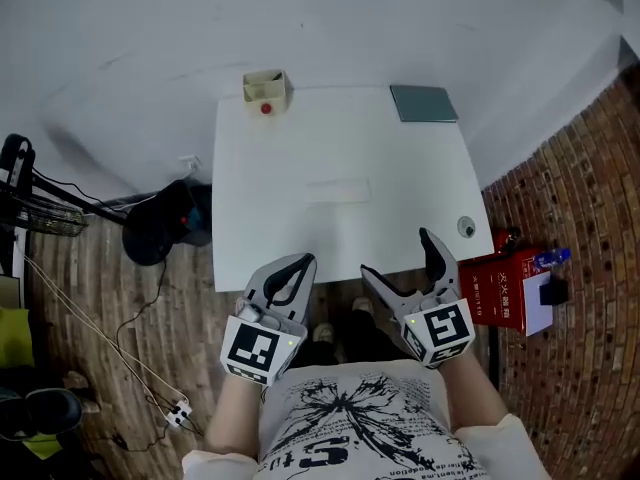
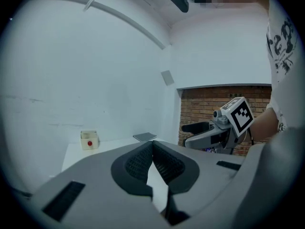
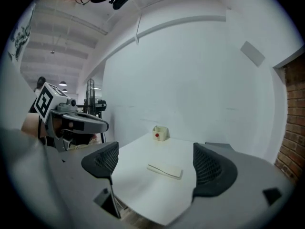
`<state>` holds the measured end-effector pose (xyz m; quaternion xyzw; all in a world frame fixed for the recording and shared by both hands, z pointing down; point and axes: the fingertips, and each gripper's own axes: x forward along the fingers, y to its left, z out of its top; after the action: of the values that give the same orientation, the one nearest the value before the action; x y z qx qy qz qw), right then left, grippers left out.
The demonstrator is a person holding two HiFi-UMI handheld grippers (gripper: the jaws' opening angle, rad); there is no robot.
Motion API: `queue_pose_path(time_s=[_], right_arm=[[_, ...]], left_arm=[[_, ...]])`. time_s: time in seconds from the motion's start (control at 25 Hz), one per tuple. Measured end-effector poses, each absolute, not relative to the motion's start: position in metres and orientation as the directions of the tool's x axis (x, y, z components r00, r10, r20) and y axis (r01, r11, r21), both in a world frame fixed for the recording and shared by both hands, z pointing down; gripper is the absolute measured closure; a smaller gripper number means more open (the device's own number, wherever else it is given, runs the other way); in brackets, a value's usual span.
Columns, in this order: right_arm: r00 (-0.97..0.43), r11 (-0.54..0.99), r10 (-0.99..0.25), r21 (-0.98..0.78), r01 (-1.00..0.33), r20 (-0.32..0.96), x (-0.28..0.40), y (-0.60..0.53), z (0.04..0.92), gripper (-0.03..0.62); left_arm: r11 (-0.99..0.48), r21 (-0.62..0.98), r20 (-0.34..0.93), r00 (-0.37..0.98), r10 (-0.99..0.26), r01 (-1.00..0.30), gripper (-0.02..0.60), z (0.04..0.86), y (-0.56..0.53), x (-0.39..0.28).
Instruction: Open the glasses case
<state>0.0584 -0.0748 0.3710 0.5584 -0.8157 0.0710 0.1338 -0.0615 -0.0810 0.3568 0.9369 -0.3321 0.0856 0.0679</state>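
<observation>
I hold my left hand-held gripper (image 1: 300, 263) just over the near edge of the white counter (image 1: 250, 168). Its two jaws are pressed together at the tips, and there is nothing between them. My right hand-held gripper (image 1: 397, 253) is beside it, also at the near edge. Its jaws are spread wide and they hold nothing.

The glasses case (image 1: 338, 190) lies flat in the middle of the counter, well apart from both of my tools. It is white like the counter, so it is hard to see. It looks shut. I have not touched it, so I think the job has not begun.

A little box with a red dot (image 1: 265, 88) sits at the far edge. A flat grey pad (image 1: 423, 103) lies at the far right corner.

Here is what I think could go wrong. The case looks smooth and light, so if I push on it with only one tool it may slide across the counter. It could even bump the little box. If I pull the lid up and do not hold the bottom down, the whole case may lift and not open. My left jaws are closed, so I must spread them first or they will just poke the case away.
</observation>
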Motion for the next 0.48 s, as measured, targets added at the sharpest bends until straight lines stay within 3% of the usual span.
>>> queue_pose_path(time_s=[0.48], right_arm=[[-0.463,0.529,-0.757,0.014,-0.849,0.461,0.078,-0.190,0.434,0.100]], left_arm=[[-0.671,0.103,0.328,0.662,-0.674,-0.734,0.568,0.415,-0.167,-0.037]])
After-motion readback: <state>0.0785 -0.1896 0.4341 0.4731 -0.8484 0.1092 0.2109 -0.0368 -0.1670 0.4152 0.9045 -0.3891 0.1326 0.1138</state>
